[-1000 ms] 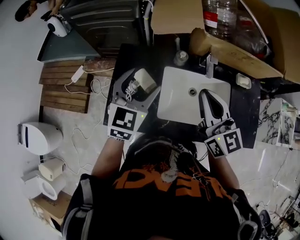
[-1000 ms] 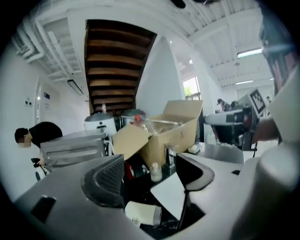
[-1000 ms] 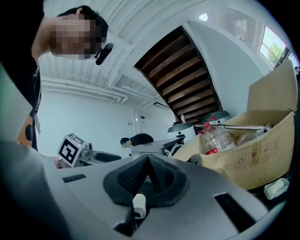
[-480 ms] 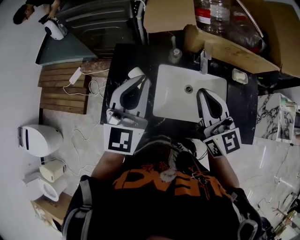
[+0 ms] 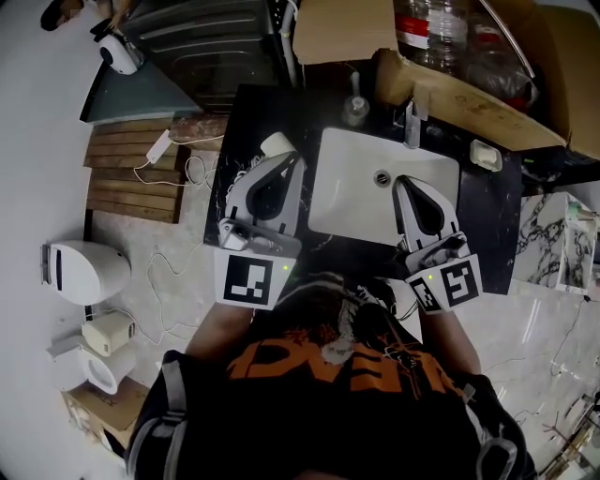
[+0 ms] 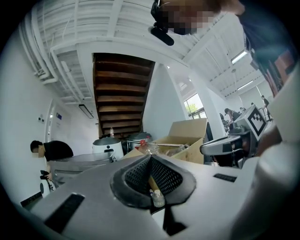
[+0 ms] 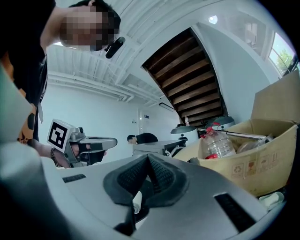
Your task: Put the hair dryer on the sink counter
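Left gripper [image 5: 294,160] and right gripper [image 5: 406,184] are hovering with jaws pressed together, empty. The dryer [image 5: 276,143] is lying on the counter [image 5: 251,111] beside the sink [image 5: 349,183], so the task appears complete.

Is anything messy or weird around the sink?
Yes. A white cord lies in loose loops on the floor left of the sink counter, and a cardboard box of plastic bottles crowds the counter's back edge behind the faucet.
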A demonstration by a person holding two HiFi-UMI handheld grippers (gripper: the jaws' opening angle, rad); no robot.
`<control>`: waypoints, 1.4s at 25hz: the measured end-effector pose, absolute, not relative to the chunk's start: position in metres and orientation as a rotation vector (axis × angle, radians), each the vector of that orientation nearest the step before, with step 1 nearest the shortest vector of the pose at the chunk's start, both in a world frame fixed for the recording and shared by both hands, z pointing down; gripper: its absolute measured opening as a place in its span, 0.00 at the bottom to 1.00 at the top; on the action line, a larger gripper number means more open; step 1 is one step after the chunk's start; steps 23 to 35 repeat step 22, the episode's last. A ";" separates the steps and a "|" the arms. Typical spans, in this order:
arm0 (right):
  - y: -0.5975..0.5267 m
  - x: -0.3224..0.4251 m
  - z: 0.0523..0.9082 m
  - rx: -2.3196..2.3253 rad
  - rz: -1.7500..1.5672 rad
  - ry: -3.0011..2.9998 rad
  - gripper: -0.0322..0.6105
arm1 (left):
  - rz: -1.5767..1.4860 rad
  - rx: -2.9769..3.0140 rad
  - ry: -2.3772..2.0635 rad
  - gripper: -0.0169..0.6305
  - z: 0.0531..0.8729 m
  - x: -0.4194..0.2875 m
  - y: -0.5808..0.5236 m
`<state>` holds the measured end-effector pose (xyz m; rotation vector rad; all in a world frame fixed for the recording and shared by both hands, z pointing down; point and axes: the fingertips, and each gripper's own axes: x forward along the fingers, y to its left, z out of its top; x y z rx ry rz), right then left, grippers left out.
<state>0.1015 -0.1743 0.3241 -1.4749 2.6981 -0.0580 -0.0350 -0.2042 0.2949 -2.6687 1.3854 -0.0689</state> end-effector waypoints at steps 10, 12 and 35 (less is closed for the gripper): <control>-0.174 0.104 0.319 -1.413 -0.052 2.708 0.07 | -0.134 -2.616 1.407 0.06 0.292 -0.034 -0.197; -0.174 0.105 0.321 -1.399 -0.048 2.716 0.07 | -0.141 -2.610 1.420 0.06 0.294 -0.033 -0.195; -0.154 0.109 0.327 -1.362 -0.048 2.733 0.07 | -0.140 -2.591 1.478 0.06 0.306 -0.032 -0.170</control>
